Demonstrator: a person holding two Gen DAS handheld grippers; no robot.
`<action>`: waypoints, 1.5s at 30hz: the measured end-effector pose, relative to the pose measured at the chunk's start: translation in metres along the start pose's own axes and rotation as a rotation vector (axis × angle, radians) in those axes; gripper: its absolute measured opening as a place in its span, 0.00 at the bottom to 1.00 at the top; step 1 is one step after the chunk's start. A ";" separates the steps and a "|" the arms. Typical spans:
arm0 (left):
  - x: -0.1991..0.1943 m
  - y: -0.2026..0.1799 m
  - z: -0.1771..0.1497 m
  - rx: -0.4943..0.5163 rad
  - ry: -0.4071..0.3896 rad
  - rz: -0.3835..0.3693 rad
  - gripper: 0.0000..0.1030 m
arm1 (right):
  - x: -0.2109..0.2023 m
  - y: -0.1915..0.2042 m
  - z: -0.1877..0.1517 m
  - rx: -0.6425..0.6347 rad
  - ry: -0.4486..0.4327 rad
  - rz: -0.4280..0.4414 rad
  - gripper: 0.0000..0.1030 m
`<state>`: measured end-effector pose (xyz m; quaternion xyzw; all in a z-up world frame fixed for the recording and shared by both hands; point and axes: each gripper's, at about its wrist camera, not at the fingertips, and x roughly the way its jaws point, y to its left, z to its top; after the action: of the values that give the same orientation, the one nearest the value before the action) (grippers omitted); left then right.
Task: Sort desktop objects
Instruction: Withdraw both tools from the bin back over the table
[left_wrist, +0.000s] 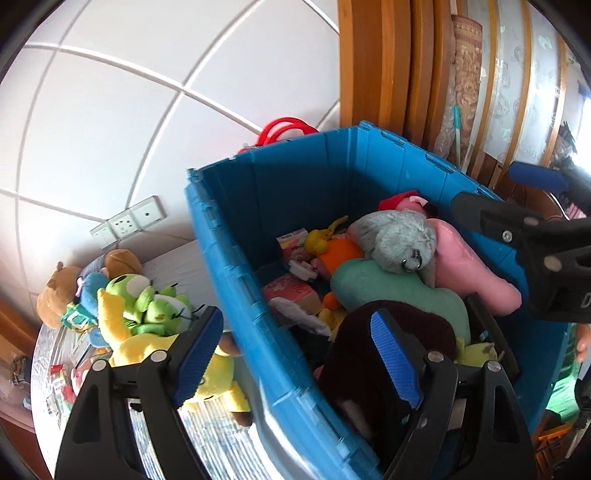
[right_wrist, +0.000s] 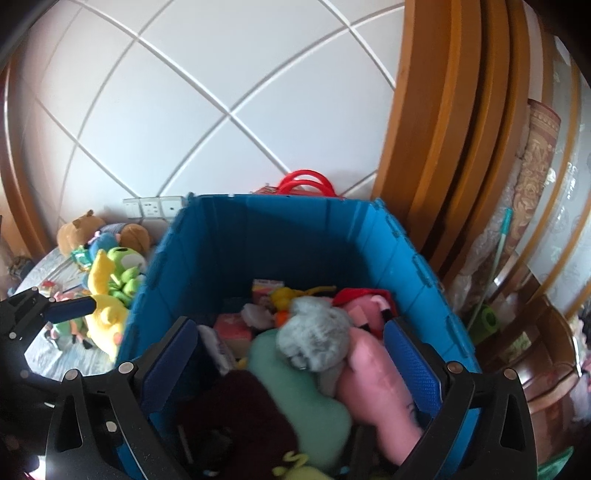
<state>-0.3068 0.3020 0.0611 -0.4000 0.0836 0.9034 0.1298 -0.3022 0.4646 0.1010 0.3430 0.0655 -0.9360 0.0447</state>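
A blue plastic crate (left_wrist: 236, 266) (right_wrist: 413, 258) holds several plush toys: a grey plush (left_wrist: 399, 240) (right_wrist: 314, 336), a pink one (left_wrist: 472, 266) (right_wrist: 373, 387), a mint-green one (left_wrist: 388, 288) (right_wrist: 295, 384) and a dark maroon one (left_wrist: 373, 350) (right_wrist: 236, 413). My left gripper (left_wrist: 295, 354) is open and empty, straddling the crate's left wall. My right gripper (right_wrist: 299, 365) is open and empty above the toys in the crate; it also shows at the right of the left wrist view (left_wrist: 517, 229). More plush toys lie on the table: a yellow one (left_wrist: 147, 343) (right_wrist: 105, 317) and a green frog (left_wrist: 147, 299) (right_wrist: 125, 266).
Brown and blue plush toys (left_wrist: 74, 284) (right_wrist: 96, 232) and small packets (left_wrist: 62, 384) lie on the table left of the crate. A red-handled bag (left_wrist: 288, 129) (right_wrist: 306, 182) stands behind it. Wall sockets (left_wrist: 127, 221) and a wooden door frame (right_wrist: 443, 147) are behind.
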 end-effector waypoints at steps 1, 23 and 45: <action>-0.004 0.005 -0.004 -0.006 -0.005 0.006 0.80 | -0.002 0.007 -0.001 -0.001 0.000 0.003 0.99; -0.130 0.195 -0.201 -0.125 -0.093 0.204 0.80 | -0.081 0.250 -0.094 0.032 -0.067 0.034 0.99; -0.199 0.209 -0.334 -0.328 -0.040 0.256 0.80 | -0.148 0.306 -0.215 0.036 -0.018 0.019 1.00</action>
<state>-0.0070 -0.0155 -0.0027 -0.3838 -0.0170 0.9218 -0.0512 -0.0133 0.2016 0.0059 0.3361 0.0449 -0.9395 0.0480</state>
